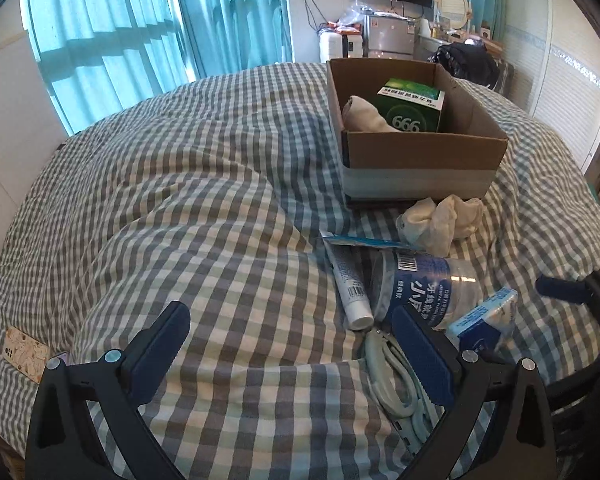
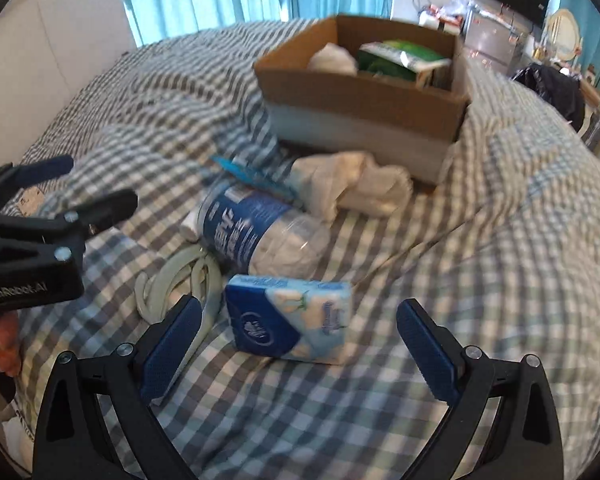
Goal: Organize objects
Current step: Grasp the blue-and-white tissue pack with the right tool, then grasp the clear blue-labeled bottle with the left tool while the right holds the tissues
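A cardboard box (image 1: 420,152) (image 2: 364,96) stands on the checked bed, holding a green carton (image 1: 414,106) (image 2: 396,60) and a white cloth (image 1: 362,116). In front of it lie a crumpled white cloth (image 1: 440,220) (image 2: 356,184), a clear jar with a blue label (image 1: 420,288) (image 2: 256,232), a toothpaste tube (image 1: 350,284), a coiled white cable (image 1: 392,376) (image 2: 180,280) and a blue tissue pack (image 1: 484,316) (image 2: 288,316). My right gripper (image 2: 300,344) is open, the tissue pack just ahead between its fingers. My left gripper (image 1: 292,344) (image 2: 96,182) is open over bare bedding, left of the pile.
The checked duvet (image 1: 204,184) is rumpled into soft humps. A phone in a patterned case (image 1: 24,354) lies at the bed's left edge. A flat blue packet (image 2: 256,178) lies between jar and cloth. A hand (image 2: 4,340) holds the left gripper. Curtains and furniture stand beyond the bed.
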